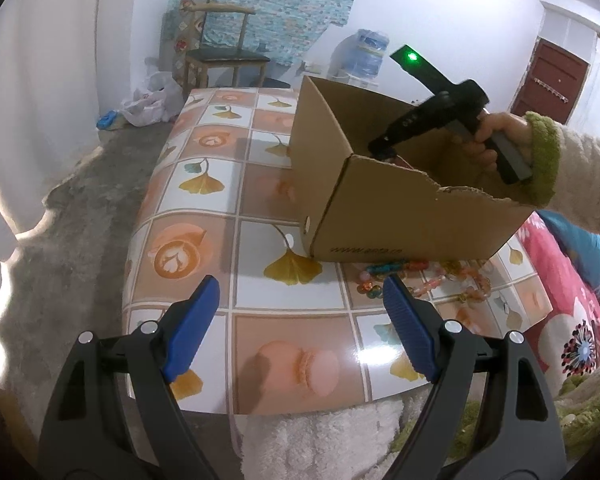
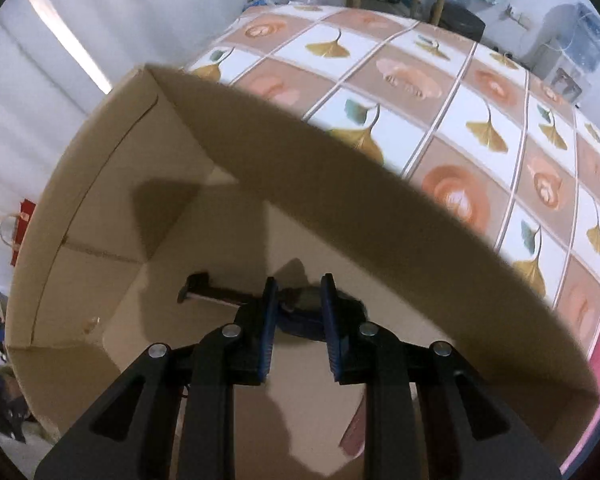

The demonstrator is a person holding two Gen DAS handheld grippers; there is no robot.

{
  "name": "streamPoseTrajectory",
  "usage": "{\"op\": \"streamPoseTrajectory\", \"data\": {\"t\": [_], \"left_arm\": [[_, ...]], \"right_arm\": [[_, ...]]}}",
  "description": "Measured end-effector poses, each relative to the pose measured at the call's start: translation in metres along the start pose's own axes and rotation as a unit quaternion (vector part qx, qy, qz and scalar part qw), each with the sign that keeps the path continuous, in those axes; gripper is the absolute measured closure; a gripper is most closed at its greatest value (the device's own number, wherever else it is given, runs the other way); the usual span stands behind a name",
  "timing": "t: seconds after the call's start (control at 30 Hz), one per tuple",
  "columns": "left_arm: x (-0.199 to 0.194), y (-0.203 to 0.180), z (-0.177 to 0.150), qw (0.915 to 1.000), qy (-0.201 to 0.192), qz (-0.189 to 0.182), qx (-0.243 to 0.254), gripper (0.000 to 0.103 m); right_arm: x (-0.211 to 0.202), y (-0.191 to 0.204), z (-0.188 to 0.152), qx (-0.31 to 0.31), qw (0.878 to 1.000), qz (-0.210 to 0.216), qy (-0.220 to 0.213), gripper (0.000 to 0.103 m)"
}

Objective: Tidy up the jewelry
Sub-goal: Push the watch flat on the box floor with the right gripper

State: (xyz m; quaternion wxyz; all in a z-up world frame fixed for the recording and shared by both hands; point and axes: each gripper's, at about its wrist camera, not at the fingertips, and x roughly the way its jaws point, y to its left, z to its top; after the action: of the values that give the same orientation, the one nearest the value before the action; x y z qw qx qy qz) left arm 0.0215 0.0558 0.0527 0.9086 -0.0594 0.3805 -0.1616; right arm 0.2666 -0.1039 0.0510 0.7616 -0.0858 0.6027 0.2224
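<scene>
A: The right gripper (image 2: 298,300) hung inside the cardboard box (image 1: 380,216), jaws slightly apart, gripping nothing; a dark item lay below.

B: Left gripper (image 1: 300,308) gaped empty. Next, probably: collect the bead jewelry (image 1: 428,276) by the tabletop's near-right edge.

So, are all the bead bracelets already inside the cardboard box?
No, in the left wrist view several bead bracelets lie on the table, outside the cardboard box, next to its near wall.
</scene>
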Motion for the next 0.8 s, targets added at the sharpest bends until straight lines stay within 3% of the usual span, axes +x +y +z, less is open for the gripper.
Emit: {"op": "streamPoseTrajectory", "data": {"t": [0.13, 0.33, 0.5, 0.6, 0.73, 0.8], "left_arm": [[0.003, 0.004, -0.001, 1.0000, 0.003, -0.003, -0.004, 0.023], [0.005, 0.004, 0.000, 1.0000, 0.002, -0.001, -0.004, 0.023], [0.007, 0.006, 0.001, 1.0000, 0.005, 0.000, -0.006, 0.023], [0.007, 0.006, 0.001, 1.0000, 0.004, 0.001, -0.005, 0.023], [0.006, 0.006, 0.000, 1.0000, 0.001, 0.006, -0.001, 0.023], [0.006, 0.008, -0.001, 1.0000, 0.002, 0.005, -0.003, 0.023]], "right_arm": [[0.001, 0.005, -0.013, 0.008, 1.000, 0.020, 0.018, 0.081], [0.009, 0.003, -0.026, 0.076, 0.993, 0.070, 0.065, 0.081], [0.012, -0.003, -0.031, 0.152, 0.973, 0.142, 0.103, 0.077], [0.020, -0.011, -0.040, 0.206, 0.952, 0.178, 0.138, 0.073], [0.000, -0.025, -0.045, 0.232, 0.948, 0.186, 0.112, 0.073], [-0.015, -0.038, -0.048, 0.259, 0.942, 0.194, 0.093, 0.066]]}}
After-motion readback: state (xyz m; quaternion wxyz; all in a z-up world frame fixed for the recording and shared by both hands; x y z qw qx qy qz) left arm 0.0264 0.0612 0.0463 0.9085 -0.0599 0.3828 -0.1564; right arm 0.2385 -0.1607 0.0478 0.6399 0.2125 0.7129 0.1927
